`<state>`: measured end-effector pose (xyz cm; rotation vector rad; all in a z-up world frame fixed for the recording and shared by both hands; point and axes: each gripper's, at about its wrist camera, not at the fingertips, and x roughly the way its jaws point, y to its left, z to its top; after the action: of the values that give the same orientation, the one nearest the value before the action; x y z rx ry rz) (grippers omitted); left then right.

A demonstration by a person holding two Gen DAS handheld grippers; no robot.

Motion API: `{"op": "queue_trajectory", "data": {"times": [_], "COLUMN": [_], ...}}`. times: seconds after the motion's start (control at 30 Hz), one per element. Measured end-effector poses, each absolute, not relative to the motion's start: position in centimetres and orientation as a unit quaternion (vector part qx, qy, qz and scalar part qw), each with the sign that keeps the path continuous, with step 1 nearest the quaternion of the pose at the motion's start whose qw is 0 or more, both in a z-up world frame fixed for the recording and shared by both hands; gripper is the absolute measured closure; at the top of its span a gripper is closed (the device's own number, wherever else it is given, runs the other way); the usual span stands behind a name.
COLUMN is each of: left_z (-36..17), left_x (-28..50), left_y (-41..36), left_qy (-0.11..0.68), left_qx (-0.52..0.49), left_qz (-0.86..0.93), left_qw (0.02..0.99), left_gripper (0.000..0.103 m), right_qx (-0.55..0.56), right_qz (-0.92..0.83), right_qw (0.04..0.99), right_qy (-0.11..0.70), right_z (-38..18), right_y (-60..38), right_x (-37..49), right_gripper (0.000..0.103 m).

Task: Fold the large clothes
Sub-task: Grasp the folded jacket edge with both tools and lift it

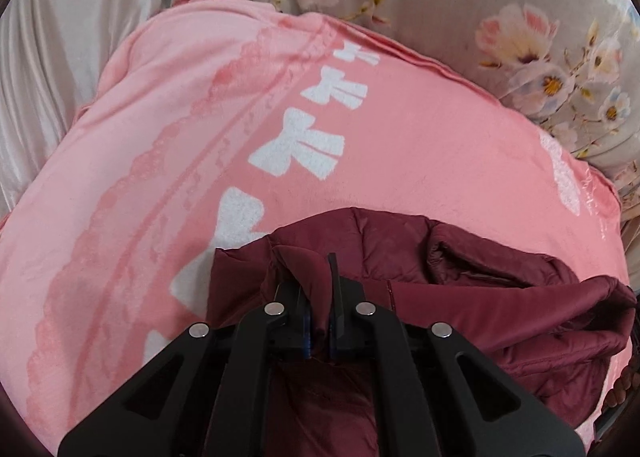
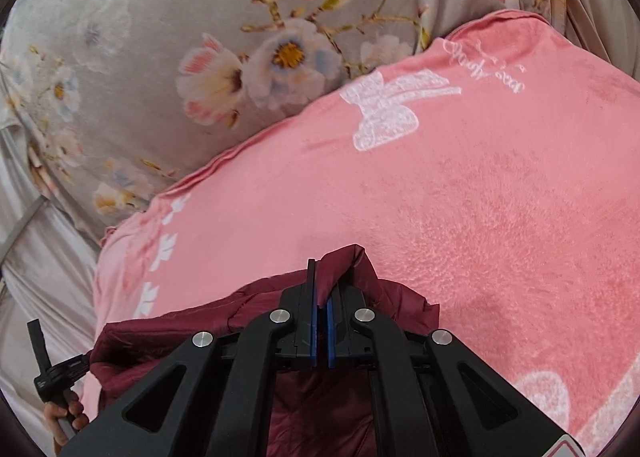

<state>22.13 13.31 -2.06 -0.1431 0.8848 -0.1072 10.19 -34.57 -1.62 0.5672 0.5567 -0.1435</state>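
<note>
A dark red padded jacket (image 1: 500, 297) lies bunched on a pink blanket (image 1: 420, 161) with white bows. My left gripper (image 1: 318, 289) is shut on a fold of the jacket's edge, which sticks up between its fingers. In the right wrist view my right gripper (image 2: 326, 281) is shut on another fold of the jacket (image 2: 160, 341), with fabric draped over the right finger. The left hand-held gripper shows at the lower left of that view (image 2: 44, 373). Most of the jacket is hidden under the gripper bodies.
The pink blanket (image 2: 480, 209) covers a bed with a grey floral sheet (image 2: 160, 57) beyond it. A pale satin cloth (image 1: 60, 57) lies at the left. The blanket's ruffled edge runs along the far side.
</note>
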Motion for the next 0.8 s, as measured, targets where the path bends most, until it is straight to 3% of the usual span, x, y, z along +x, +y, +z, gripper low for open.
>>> {"op": "queue_trajectory", "data": {"times": [0.43, 0.57, 0.67, 0.73, 0.77, 0.8], "left_z": [-6.2, -7.0, -6.2, -4.4, -2.7, -1.4], "left_x": [25.9, 26.4, 26.3, 25.4, 24.4, 23.5], "left_y": [11.2, 10.9, 11.3, 11.9, 12.5, 12.9], "left_qy": [0.449, 0.437, 0.431, 0.413, 0.390, 0.369], "left_qx": [-0.052, -0.057, -0.069, -0.079, -0.088, -0.096], "left_qz": [-0.059, -0.062, -0.065, -0.067, -0.070, -0.068], "left_qw": [0.890, 0.895, 0.897, 0.905, 0.914, 0.922], "left_gripper": [0.096, 0.095, 0.093, 0.084, 0.071, 0.049], "right_qx": [0.260, 0.269, 0.278, 0.267, 0.248, 0.229], "right_qz": [-0.107, -0.101, -0.095, -0.098, -0.099, -0.099], "right_qw": [0.904, 0.903, 0.906, 0.922, 0.931, 0.939], "right_qy": [0.322, 0.321, 0.305, 0.264, 0.247, 0.236], "right_z": [-6.9, -6.9, -5.3, -2.4, -1.1, 0.0], "right_y": [-34.9, -35.3, -35.8, -35.2, -34.4, -33.5], "right_x": [13.0, 13.1, 11.9, 9.5, 8.5, 7.8], "right_gripper": [0.101, 0.101, 0.095, 0.090, 0.088, 0.087]}}
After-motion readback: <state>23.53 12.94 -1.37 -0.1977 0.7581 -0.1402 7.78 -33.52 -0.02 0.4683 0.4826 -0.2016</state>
